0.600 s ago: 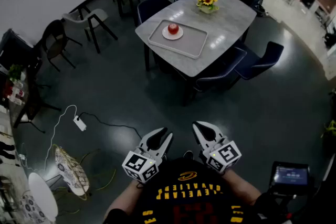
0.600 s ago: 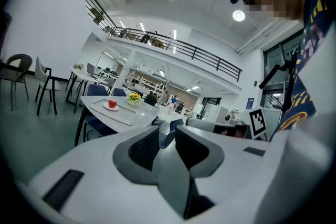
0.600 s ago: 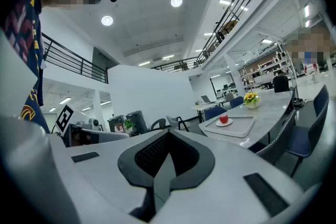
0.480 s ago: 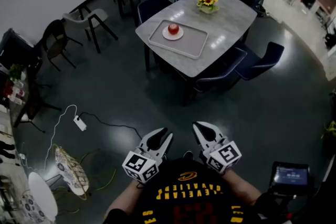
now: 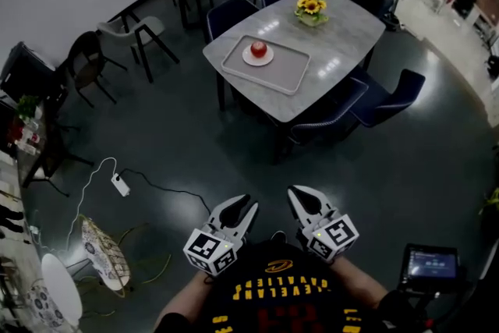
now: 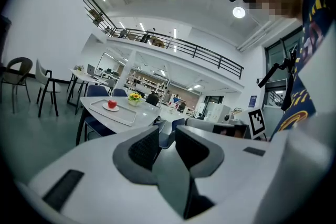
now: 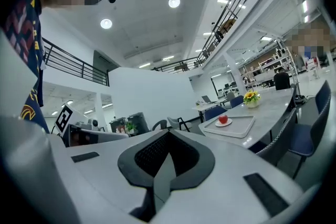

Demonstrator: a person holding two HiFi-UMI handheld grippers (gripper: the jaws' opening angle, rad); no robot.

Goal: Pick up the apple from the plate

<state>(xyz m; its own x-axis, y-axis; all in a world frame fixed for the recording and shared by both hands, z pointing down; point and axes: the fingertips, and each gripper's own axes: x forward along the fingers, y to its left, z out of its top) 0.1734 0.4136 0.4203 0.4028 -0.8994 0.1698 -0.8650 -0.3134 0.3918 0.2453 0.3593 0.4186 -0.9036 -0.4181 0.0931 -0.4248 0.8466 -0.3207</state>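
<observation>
The head view has shifted slightly over the last half second. The grey table (image 5: 343, 35) and its tray (image 5: 284, 70) now sit a touch lower and further right in the frame, and both grippers sit a little lower too. The person appears to have begun moving or tilting toward the table (the change is too small to say which). Nothing on the table has moved. The apple (image 5: 260, 51) rests on its white plate (image 5: 248, 56) at the near-left part of the tray, with the yellow flowers (image 5: 310, 6) beyond it.

The 2 grippers are held side by side close to the person's chest, well apart from the table, with a wide stretch of dark floor between. The left gripper (image 5: 243, 207) has its jaws partly parted, with nothing between them. The right gripper (image 5: 300, 195) has its tips closed together on nothing.

The pick has therefore hardly started. The whole approach remains, and the right gripper would have to spread its jaws before it could take the apple, while the left gripper's gap looks narrow for the fruit.
</observation>
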